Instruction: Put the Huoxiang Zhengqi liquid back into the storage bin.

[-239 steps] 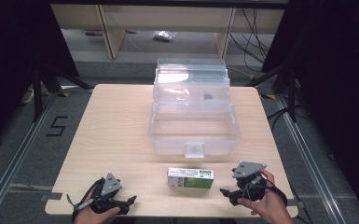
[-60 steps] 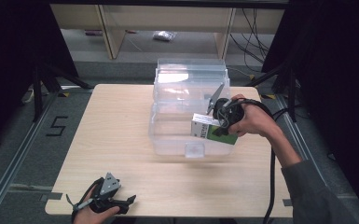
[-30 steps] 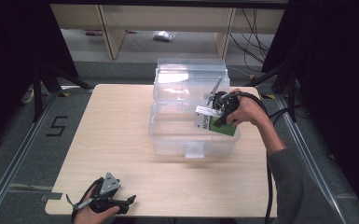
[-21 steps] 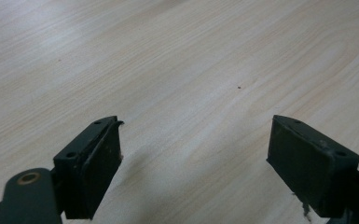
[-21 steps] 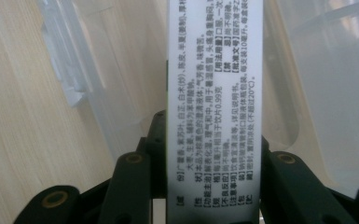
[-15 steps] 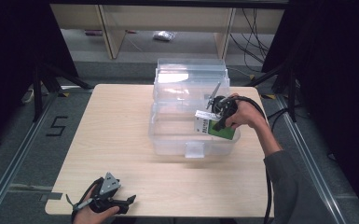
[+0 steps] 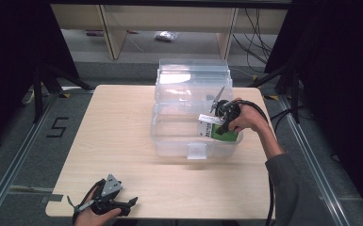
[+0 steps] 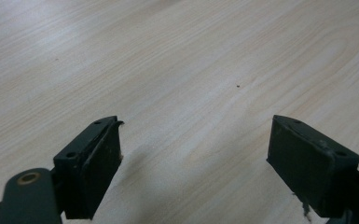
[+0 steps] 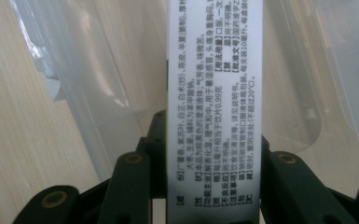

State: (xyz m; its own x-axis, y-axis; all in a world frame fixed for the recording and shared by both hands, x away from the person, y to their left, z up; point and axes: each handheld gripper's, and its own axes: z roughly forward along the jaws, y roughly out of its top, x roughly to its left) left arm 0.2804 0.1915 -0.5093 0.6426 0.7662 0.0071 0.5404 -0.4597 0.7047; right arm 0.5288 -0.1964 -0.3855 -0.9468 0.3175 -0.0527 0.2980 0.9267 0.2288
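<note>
— High view first: what is nearest, and what does everything sit on?

— A pale wooden table (image 7: 118,136) on a grey floor, with metal rails running along both sides and a "5" marked on the floor at the left. At the table's near edge the left gripper (image 7: 122,206) lies low in the person's hand. In the left gripper view its jaws stand wide apart over bare wood grain, with nothing between them.

— And farther in?

— A clear plastic storage box (image 7: 195,136) stands at the middle of the table, lid tipped open toward the back, a small latch tab at its front wall. Beyond the table are light wooden shelf legs, a small bag on the floor, and cables at the right; dark drapes close off both sides.

— What is in the box?

— The green-and-white carton (image 7: 216,129) is inside it, at the right end, upright and a bit tilted. Whether it rests on the bottom yet I cannot tell.

— Who has it?

— The right gripper (image 7: 219,123), reaching in from the right side with the arm stretched over the table edge. In the right gripper view its jaws are clamped on the carton's two sides, the white printed face rising between them, with the box's clear wall behind.
</note>
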